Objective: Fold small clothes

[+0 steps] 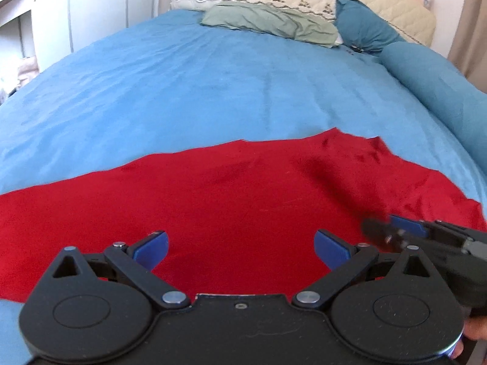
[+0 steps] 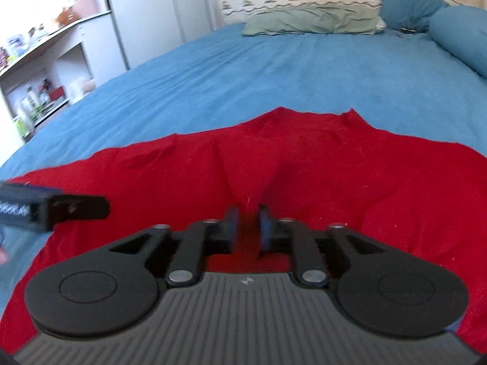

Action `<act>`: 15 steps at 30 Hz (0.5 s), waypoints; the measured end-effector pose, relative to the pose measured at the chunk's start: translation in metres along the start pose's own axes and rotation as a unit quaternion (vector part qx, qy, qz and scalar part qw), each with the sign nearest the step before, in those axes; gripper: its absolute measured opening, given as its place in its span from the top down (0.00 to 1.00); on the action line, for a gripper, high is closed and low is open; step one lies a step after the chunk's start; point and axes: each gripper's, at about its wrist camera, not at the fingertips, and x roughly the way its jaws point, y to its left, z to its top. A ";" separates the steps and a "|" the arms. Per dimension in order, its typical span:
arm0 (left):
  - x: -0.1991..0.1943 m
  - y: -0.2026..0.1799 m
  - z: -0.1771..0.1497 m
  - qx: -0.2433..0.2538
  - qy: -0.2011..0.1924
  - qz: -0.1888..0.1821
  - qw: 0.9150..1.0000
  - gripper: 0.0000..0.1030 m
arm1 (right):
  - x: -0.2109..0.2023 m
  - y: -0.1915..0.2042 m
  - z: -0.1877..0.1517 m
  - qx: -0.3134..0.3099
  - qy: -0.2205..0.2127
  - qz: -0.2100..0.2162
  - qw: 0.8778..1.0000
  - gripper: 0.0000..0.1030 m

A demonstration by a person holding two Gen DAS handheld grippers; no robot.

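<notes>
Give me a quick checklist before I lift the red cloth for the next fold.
1. Right claw pinching the red cloth: ok, pads nearly closed with a ridge of fabric running up between them.
2. Left claw gripping: not ok, wide open above the cloth, holding nothing.
3. Cloth spread flat: not ok, wrinkled at the far edge and puckered at the right claw.
4. Room on the blue bedspread beyond the cloth: ok, bare up to the green pillow.
5. Claws apart from each other: ok in both views, though close together.
6. Near hem of the cloth: cannot tell, hidden under the claws.
</notes>
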 end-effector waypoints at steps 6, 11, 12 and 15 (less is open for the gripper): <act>0.020 -0.030 0.007 0.015 0.015 -0.057 0.998 0.00 | -0.064 -0.034 -0.011 -0.041 -0.018 -0.046 0.998 0.12; 0.048 -0.047 -0.003 -0.031 0.033 -0.097 0.994 0.04 | -0.121 -0.068 -0.042 -0.025 -0.024 -0.092 0.995 0.09; 0.051 -0.050 -0.003 -0.036 0.029 -0.097 0.994 0.04 | -0.130 -0.073 -0.049 -0.019 -0.025 -0.101 0.994 0.08; 0.056 -0.063 -0.002 -0.030 0.010 -0.091 0.995 0.13 | -0.150 -0.087 -0.071 -0.014 -0.024 -0.146 0.989 0.07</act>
